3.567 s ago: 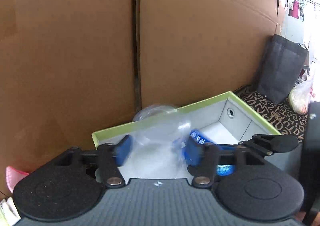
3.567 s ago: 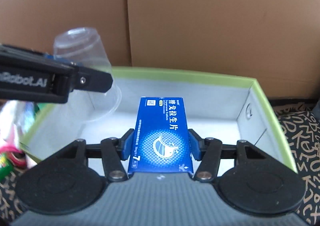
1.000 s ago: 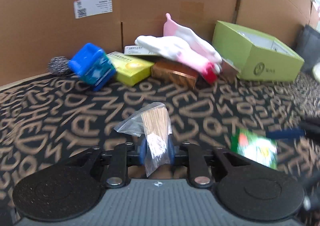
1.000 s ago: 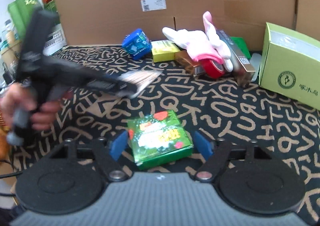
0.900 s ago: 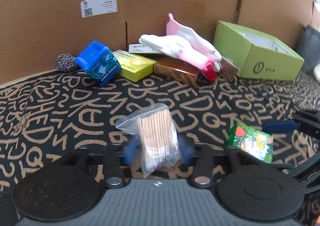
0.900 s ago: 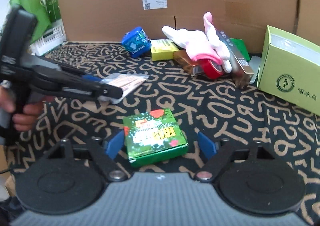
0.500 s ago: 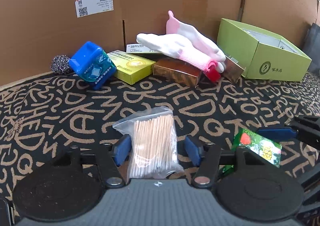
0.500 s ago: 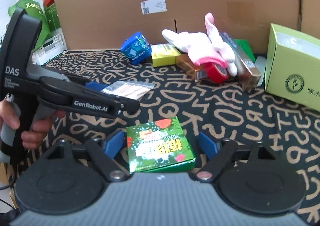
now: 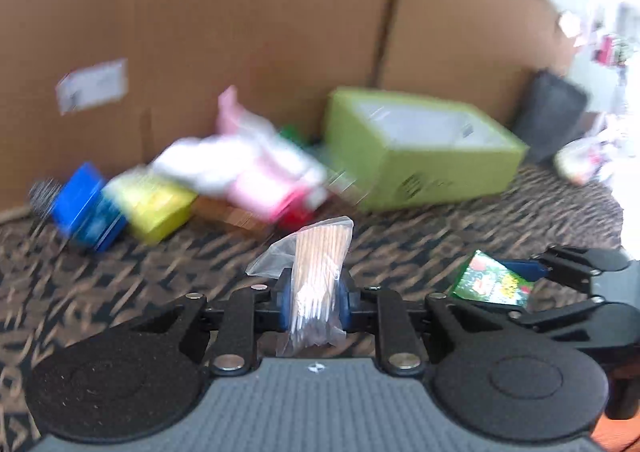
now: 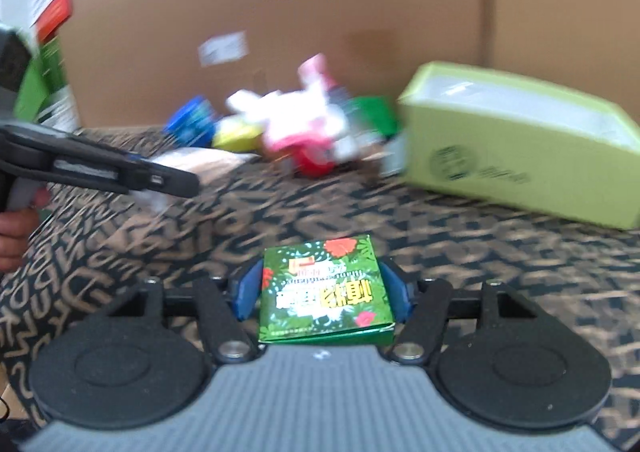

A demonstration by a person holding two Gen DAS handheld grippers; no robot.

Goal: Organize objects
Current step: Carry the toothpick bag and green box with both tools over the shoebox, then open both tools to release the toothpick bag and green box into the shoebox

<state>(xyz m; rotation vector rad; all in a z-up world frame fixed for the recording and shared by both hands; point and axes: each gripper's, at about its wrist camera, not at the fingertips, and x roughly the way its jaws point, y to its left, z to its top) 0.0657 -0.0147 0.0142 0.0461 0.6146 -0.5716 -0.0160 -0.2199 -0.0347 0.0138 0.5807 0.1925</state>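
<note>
2 grippers, each clamped on 1 item above the patterned cloth.

Left wrist view: the left gripper [image 9: 314, 298] has its blue pads pressed against a clear bag of wooden sticks [image 9: 318, 280], which stands upright between them. To the right, the right gripper [image 9: 532, 272] holds a green box [image 9: 490, 284]. Along the cloth's [image 9: 420, 248] far edge, against the cardboard wall [image 9: 240, 20], lie a blue box [image 9: 86, 208], a yellow box [image 9: 154, 204], a pink-and-white glove [image 9: 248, 168] and an open lime-green box [image 9: 420, 152]; all are blurred.
Right wrist view: the right gripper's pads [image 10: 246, 290] squeeze both sides of the green box, held flat with its printed top up. The left gripper juts in from the left edge, and the lime-green box sits tilted at the far right.
</note>
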